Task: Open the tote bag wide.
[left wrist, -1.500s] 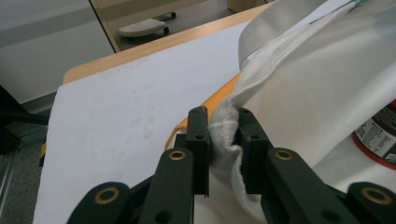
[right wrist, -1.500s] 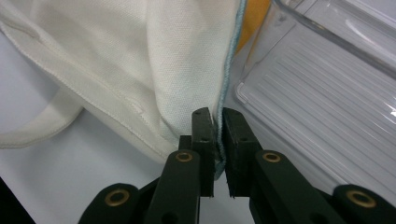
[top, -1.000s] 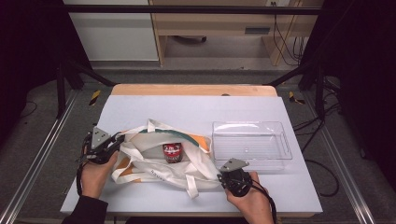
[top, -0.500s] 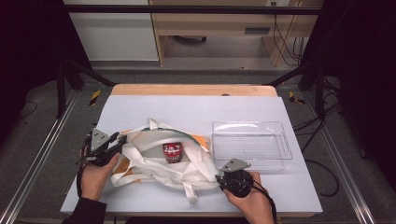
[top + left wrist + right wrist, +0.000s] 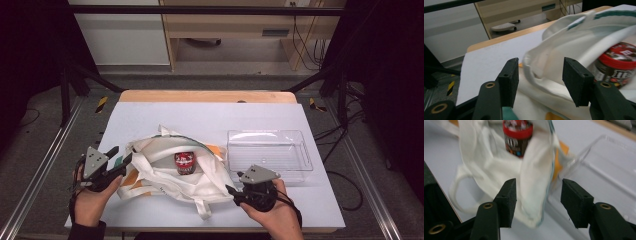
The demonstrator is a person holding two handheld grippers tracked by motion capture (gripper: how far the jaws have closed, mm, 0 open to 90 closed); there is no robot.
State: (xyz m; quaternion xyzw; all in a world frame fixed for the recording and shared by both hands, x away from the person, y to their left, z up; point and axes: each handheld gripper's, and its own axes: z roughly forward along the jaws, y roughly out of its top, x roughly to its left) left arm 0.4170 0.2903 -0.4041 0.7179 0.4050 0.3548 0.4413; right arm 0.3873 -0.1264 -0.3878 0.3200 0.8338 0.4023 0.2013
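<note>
Opening since before: left gripper, right gripper fingers released tote bag.

i see a white cloth bag lying crumpled on the near middle of the table, its mouth gaping open, with teal trim along one edge, orange patches on the fabric and loose white handles trailing toward the near edge. inside its open mouth stands a small dark jar with a red lid, upright and resting on the bag's lower cloth, the upper rim arching over it. the bag's right side lies just beside a clear plastic tray.
</note>
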